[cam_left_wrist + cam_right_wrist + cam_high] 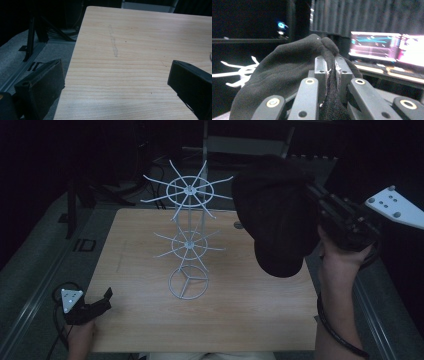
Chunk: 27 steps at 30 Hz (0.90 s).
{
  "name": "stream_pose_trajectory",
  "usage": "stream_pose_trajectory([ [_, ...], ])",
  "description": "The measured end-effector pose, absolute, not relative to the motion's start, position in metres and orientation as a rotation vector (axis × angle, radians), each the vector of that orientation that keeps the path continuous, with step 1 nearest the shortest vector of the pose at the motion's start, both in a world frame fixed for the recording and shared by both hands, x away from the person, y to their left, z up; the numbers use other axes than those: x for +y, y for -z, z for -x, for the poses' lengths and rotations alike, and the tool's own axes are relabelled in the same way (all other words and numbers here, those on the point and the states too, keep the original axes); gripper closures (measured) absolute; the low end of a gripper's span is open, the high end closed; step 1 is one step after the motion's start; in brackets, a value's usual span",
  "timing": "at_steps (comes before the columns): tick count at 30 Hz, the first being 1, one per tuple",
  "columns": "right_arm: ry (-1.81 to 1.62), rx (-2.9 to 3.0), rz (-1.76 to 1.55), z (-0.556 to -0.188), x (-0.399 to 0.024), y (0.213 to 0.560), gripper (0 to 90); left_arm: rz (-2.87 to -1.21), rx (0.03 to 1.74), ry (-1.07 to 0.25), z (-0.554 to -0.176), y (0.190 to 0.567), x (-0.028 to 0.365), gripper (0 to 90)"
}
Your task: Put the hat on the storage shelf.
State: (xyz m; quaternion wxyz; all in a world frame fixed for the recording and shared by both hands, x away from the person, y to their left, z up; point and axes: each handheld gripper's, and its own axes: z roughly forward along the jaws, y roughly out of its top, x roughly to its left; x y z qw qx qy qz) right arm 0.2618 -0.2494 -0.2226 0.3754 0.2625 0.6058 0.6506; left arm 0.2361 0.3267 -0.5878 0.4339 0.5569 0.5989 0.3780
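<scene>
A black cap (275,220) hangs in the air at the right of the white wire rack (189,230), held up by my right gripper (312,195), which is shut on its fabric. Close up in the right gripper view, the cap (287,72) bulges over the jaws and my right gripper (331,67) pinches a fold of it. The rack stands in the middle of the wooden table (145,320) with two tiers of spokes and a ring base. My left gripper (106,296) rests at the table's near left corner, open, nothing between its fingers (42,85).
Lit monitors (387,47) stand on a desk beyond the cap. A black stand (32,35) and metal rails sit on the grey floor left of the table. The rack's upper spokes (150,179) reach out wide towards the cap.
</scene>
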Motion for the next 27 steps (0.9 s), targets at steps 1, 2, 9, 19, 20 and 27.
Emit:
stream_pose_trajectory([
  [1,-1.674,1.556,-0.654,-0.26,-0.246,0.22,83.0,-1.386,1.491,-0.942,-0.236,0.588,0.327,1.4],
  [2,-1.683,1.565,-0.635,-0.258,-0.242,0.217,83.0,-1.387,1.492,-0.941,-0.236,0.588,0.327,1.5],
  [9,-1.731,1.641,-0.546,-0.25,-0.217,0.214,82.9,-1.387,1.489,-0.942,-0.236,0.588,0.327,1.5],
  [19,-1.734,1.781,-0.522,-0.257,-0.2,0.25,82.8,-1.387,1.489,-0.941,-0.236,0.588,0.327,1.5],
  [20,-1.736,1.789,-0.523,-0.257,-0.199,0.253,82.7,-1.386,1.491,-0.942,-0.236,0.588,0.327,1.5],
  [27,-1.746,1.844,-0.546,-0.264,-0.198,0.28,82.5,-1.385,1.491,-0.94,-0.236,0.588,0.327,1.4],
])
